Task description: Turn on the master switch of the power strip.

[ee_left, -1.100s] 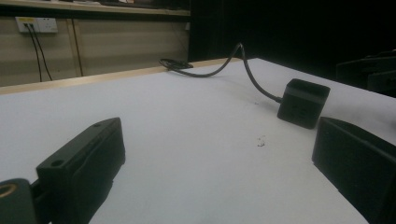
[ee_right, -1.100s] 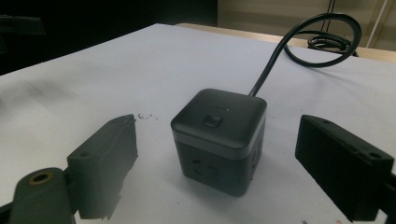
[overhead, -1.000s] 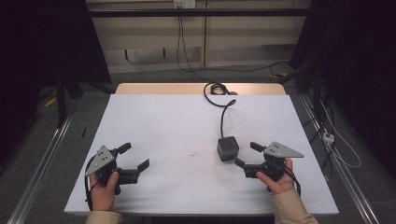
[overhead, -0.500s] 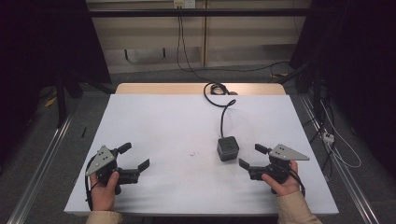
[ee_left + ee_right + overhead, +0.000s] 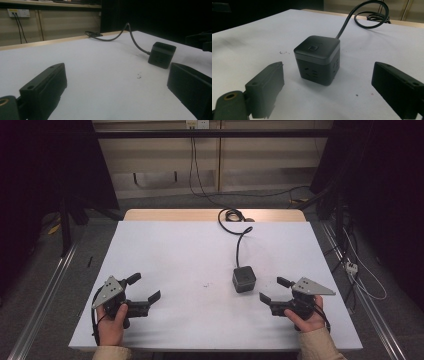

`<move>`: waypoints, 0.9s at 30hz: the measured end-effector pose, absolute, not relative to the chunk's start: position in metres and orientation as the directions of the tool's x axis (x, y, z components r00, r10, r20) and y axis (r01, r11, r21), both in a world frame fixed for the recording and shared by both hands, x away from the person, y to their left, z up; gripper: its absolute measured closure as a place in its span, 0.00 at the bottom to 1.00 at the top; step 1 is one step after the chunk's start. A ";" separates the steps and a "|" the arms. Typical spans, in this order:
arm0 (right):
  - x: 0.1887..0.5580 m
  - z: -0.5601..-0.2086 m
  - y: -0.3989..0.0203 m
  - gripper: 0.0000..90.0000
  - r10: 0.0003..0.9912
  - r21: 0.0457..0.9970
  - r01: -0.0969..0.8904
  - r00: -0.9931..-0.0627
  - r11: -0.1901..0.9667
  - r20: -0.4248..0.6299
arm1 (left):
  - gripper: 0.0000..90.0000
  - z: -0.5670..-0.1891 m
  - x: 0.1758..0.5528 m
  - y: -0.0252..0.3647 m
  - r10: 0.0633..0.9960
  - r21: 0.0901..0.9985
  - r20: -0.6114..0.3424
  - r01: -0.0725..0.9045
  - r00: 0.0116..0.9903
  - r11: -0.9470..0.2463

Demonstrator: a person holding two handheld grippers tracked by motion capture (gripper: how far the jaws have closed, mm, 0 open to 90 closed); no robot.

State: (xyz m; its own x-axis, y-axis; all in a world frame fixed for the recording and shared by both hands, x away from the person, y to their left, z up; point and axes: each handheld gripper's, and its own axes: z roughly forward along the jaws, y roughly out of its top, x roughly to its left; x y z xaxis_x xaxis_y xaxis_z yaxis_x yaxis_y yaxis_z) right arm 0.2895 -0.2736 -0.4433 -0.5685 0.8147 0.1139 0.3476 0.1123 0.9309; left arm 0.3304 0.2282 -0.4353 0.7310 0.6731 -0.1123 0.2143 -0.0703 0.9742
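A dark cube power socket point(image 5: 244, 279) point(image 5: 317, 59) point(image 5: 161, 54) stands on the white table point(image 5: 180, 255), right of centre. Its black cable point(image 5: 239, 241) point(image 5: 362, 17) point(image 5: 132, 37) runs to the far edge and coils there. My right gripper point(image 5: 272, 290) point(image 5: 327, 90) is open, held near the front right, a short way from the cube, with its jaws apart and nothing between them. My left gripper point(image 5: 145, 287) point(image 5: 117, 92) is open at the front left, its jaws wide over bare table.
A small dark speck point(image 5: 205, 285) point(image 5: 138, 75) point(image 5: 283, 52) marks the table left of the cube. Beyond the table's wooden far edge point(image 5: 215, 215) run floor cables point(image 5: 260, 194) and a wall socket point(image 5: 195, 124). Metal rails point(image 5: 40, 295) flank both sides.
My right gripper has drawn back from the cube toward the front right. The left gripper has barely shifted.
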 end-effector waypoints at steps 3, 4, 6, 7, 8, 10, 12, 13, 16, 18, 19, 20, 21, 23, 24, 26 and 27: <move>0.288 -0.444 -0.277 0.12 0.818 0.930 0.351 -0.564 0.113 0.114 | 0.03 -0.435 0.330 0.228 0.673 0.974 -0.113 0.215 0.731 -0.070; 0.288 -0.444 -0.277 0.12 0.818 0.930 0.350 -0.565 0.115 0.111 | 0.03 -0.435 0.330 0.228 0.673 0.974 -0.113 0.216 0.731 -0.070; 0.287 -0.444 -0.279 0.12 0.821 0.929 0.351 -0.561 0.114 0.111 | 0.03 -0.435 0.330 0.228 0.673 0.974 -0.114 0.216 0.730 -0.069; 0.286 -0.444 -0.280 0.12 0.821 0.928 0.355 -0.560 0.114 0.113 | 0.03 -0.435 0.330 0.228 0.674 0.974 -0.114 0.216 0.730 -0.070; 0.286 -0.445 -0.281 0.12 0.821 0.928 0.353 -0.559 0.114 0.112 | 0.03 -0.435 0.330 0.228 0.672 0.974 -0.109 0.212 0.733 -0.074; 0.285 -0.445 -0.282 0.12 0.821 0.928 0.354 -0.560 0.118 0.110 | 0.03 -0.435 0.330 0.228 0.672 0.974 -0.107 0.212 0.732 -0.075; 0.284 -0.445 -0.283 0.12 0.822 0.928 0.354 -0.559 0.118 0.108 | 0.03 -0.435 0.330 0.228 0.673 0.974 -0.111 0.214 0.731 -0.072; 0.284 -0.445 -0.284 0.12 0.823 0.928 0.354 -0.558 0.119 0.107 | 0.03 -0.435 0.330 0.228 0.672 0.975 -0.108 0.212 0.732 -0.074; 0.283 -0.446 -0.286 0.11 0.824 0.927 0.354 -0.558 0.125 0.101 | 0.03 -0.435 0.330 0.228 0.672 0.974 -0.109 0.212 0.732 -0.074; 0.282 -0.446 -0.287 0.11 0.825 0.927 0.355 -0.555 0.123 0.103 | 0.03 -0.436 0.330 0.227 0.672 0.974 -0.113 0.215 0.732 -0.071; 0.282 -0.446 -0.287 0.11 0.826 0.927 0.355 -0.555 0.123 0.103 | 0.03 -0.436 0.330 0.227 0.672 0.974 -0.113 0.215 0.732 -0.070; 0.282 -0.446 -0.288 0.11 0.826 0.926 0.356 -0.554 0.123 0.104 | 0.03 -0.436 0.330 0.227 0.672 0.974 -0.110 0.214 0.732 -0.073; 0.281 -0.447 -0.289 0.11 0.827 0.926 0.357 -0.552 0.124 0.103 | 0.03 -0.436 0.330 0.227 0.672 0.974 -0.110 0.214 0.732 -0.073; 0.281 -0.447 -0.290 0.11 0.827 0.924 0.360 -0.552 0.125 0.103 | 0.03 -0.436 0.330 0.227 0.672 0.974 -0.112 0.215 0.732 -0.072; 0.280 -0.447 -0.291 0.11 0.828 0.924 0.361 -0.552 0.124 0.104 | 0.03 -0.436 0.330 0.227 0.673 0.974 -0.111 0.215 0.732 -0.072; 0.279 -0.447 -0.292 0.11 0.827 0.925 0.358 -0.553 0.128 0.100 | 0.03 -0.436 0.330 0.227 0.672 0.974 -0.111 0.214 0.732 -0.073; 0.279 -0.447 -0.292 0.11 0.828 0.924 0.359 -0.552 0.128 0.100 | 0.03 -0.436 0.330 0.227 0.673 0.974 -0.114 0.217 0.731 -0.071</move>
